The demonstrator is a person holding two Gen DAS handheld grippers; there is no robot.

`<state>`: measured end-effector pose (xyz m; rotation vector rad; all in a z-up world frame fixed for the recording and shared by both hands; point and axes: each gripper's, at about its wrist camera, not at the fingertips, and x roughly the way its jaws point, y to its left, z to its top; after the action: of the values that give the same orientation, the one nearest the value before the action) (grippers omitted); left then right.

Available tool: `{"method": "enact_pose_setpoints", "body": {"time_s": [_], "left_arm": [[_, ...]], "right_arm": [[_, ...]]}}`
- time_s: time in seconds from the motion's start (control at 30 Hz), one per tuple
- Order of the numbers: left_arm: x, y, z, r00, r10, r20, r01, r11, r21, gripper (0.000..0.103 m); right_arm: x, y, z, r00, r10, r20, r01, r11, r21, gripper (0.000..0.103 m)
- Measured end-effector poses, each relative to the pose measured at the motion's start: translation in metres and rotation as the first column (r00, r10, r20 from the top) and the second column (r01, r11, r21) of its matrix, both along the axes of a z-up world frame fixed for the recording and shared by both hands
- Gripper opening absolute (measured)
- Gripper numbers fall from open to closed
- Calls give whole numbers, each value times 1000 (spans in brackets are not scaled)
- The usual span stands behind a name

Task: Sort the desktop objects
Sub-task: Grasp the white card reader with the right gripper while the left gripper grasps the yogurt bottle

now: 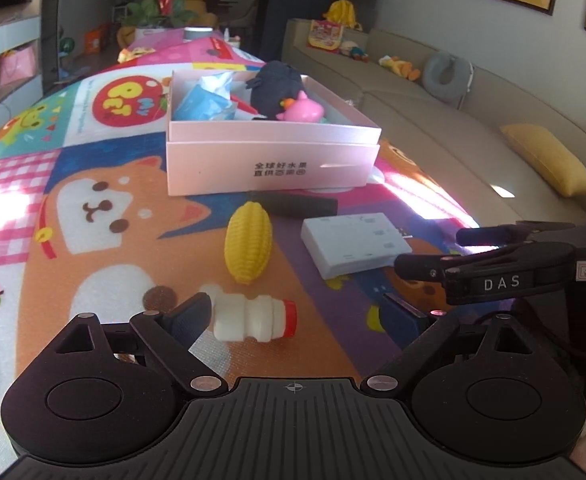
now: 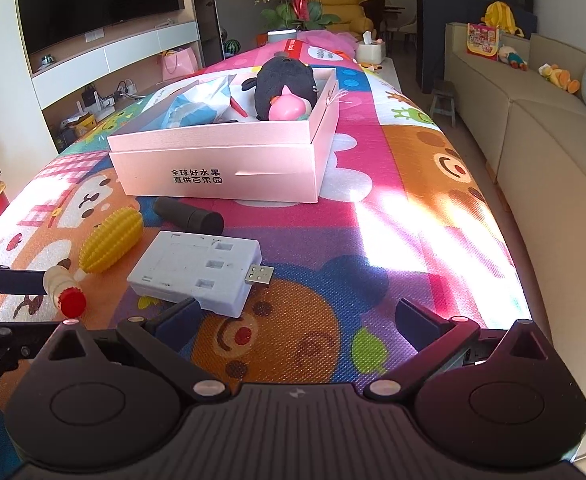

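Observation:
A pink box [image 1: 271,168] [image 2: 217,172] stands on the colourful mat and holds a dark plush toy [image 1: 275,90], a pink toy [image 1: 303,110] and a blue packet [image 1: 205,100]. In front of it lie a yellow toy corn [image 1: 249,248] [image 2: 111,244], a black cylinder [image 1: 299,204] [image 2: 191,214], a white USB hub [image 1: 355,244] [image 2: 201,268] and a small white bottle with a red cap [image 1: 253,318] [image 2: 65,290]. My left gripper [image 1: 297,318] is open, with the bottle lying between its fingers beside the left one. My right gripper [image 2: 297,316] is open and empty, just before the hub.
The right gripper's fingers [image 1: 473,256] reach in from the right in the left wrist view. A beige sofa [image 1: 473,120] runs along the mat's right side. A flower pot [image 2: 297,4] and a tissue box [image 2: 371,50] stand at the far end.

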<state>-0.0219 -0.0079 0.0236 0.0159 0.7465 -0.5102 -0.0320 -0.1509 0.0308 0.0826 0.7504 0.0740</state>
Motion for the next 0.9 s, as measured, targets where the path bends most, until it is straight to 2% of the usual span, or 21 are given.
{"method": "enact_pose_setpoints", "body": {"time_s": [0.07, 0.17, 0.27, 0.37, 0.47, 0.7, 0.8, 0.9], "left_arm": [[8, 1, 5, 998, 61, 24, -62, 998, 19, 91], [27, 1, 8, 992, 121, 28, -122, 992, 38, 79], [41, -7, 5, 994, 107, 23, -108, 993, 51, 78], [49, -18, -2, 996, 78, 32, -81, 991, 107, 68], [53, -16, -6, 996, 86, 31, -90, 988, 125, 68], [58, 19, -7, 974, 224, 34, -226, 962, 155, 76], [55, 36, -5, 964, 265, 25, -266, 954, 142, 80], [48, 50, -1, 957, 289, 27, -290, 951, 110, 86]], "right_arm": [[0, 0, 0, 1000, -1, 0, 1, 1000, 0, 103], [0, 1, 0, 1000, -3, 0, 3, 1000, -2, 103], [0, 1, 0, 1000, -4, 0, 4, 1000, -6, 103], [0, 1, 0, 1000, -4, 0, 4, 1000, -6, 103], [0, 1, 0, 1000, -3, 0, 3, 1000, -6, 103], [-2, 7, 3, 1000, 23, 8, -23, 1000, -11, 103], [0, 18, 11, 998, 65, -3, -65, 996, 64, 103], [13, 34, 14, 998, 55, -27, -53, 995, 84, 103]]}}
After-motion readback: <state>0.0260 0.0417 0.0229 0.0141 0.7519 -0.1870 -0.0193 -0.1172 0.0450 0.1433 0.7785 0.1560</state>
